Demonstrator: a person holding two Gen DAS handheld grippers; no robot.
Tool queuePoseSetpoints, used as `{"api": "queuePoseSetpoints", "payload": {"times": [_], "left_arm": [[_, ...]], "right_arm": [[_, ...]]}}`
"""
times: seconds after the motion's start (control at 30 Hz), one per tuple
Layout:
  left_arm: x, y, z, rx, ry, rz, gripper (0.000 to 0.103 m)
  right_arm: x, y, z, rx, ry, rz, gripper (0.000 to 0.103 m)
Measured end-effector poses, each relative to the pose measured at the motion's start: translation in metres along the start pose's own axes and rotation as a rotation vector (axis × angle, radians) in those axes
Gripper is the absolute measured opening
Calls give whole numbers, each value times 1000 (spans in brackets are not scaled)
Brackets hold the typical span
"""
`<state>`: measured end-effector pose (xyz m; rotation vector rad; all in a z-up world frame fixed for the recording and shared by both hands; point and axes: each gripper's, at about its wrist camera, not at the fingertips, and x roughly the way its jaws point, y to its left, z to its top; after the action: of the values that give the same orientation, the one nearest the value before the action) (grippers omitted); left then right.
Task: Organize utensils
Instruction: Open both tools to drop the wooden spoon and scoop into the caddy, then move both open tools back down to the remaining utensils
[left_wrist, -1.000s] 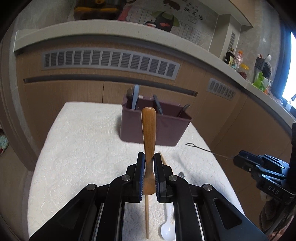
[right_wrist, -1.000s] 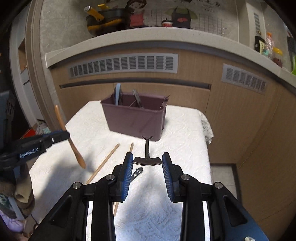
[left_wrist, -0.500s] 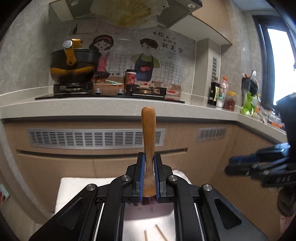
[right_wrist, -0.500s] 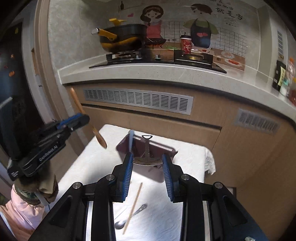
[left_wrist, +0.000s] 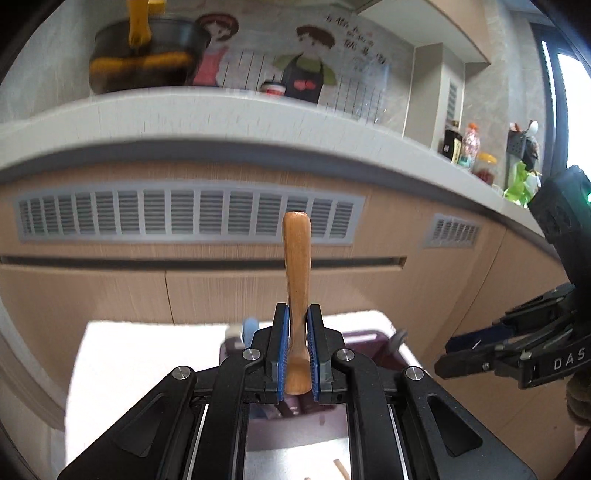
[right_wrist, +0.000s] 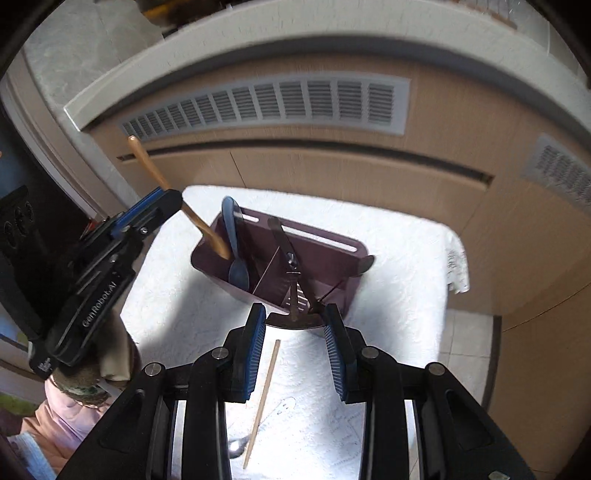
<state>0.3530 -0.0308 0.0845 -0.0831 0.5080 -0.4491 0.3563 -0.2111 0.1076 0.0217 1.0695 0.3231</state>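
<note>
Wooden spoon (right_wrist: 207, 232) tip in caddy (right_wrist: 317, 254), R view only

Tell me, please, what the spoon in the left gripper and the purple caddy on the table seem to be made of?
Spoon, held in the left gripper: probably wood, warm brown with faint grain and a smooth, slightly glossy finish, perhaps varnished. Caddy: looks like moulded plastic, even dark purple, matte, with thin walls, dividers and a slot handle cut in the wall.
</note>
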Motion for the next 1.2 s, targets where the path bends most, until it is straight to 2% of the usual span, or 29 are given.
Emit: {"api": "queuePoseSetpoints", "payload": {"times": [0.1, 0.2, 0.27, 0.33, 0.5, 0.6, 0.77, 0.83, 0.93, 1.03, 1.2], "left_arm": [[17, 7, -14, -14, 44, 1, 10], [27, 12, -25, -38, 71, 4, 10], [31, 14, -29, -46, 82, 2, 10], [33, 14, -32, -41, 88, -2, 10], [35, 12, -37, -25, 95, -5, 14], [34, 13, -38, -34, 103, 6, 18], [16, 15, -41, -61, 101, 34, 39], [4, 14, -45, -63, 103, 47, 44], [-16, 11, -56, -66, 125, 58, 48], [-33, 7, -71, -60, 158, 79, 57], [-60, 2, -104, -46, 214, 106, 61]], "right_arm": [[16, -1, 4, 7, -17, 3, 27], [33, -2, 8, 13, -74, -35, 25], [41, 2, 8, -14, -129, -98, 15], [44, 4, 8, -33, -190, -137, 14], [34, 1, -1, -37, -292, -101, 15], [24, -1, -7, -28, -333, -116, 37], [3, -3, -26, -19, -448, -167, 51], [-5, -2, -40, -6, -492, -183, 70], [-12, 0, -61, 22, -540, -214, 86], [-14, -1, -78, 39, -540, -231, 91], [-5, 6, -112, 42, -457, -215, 92]]}}
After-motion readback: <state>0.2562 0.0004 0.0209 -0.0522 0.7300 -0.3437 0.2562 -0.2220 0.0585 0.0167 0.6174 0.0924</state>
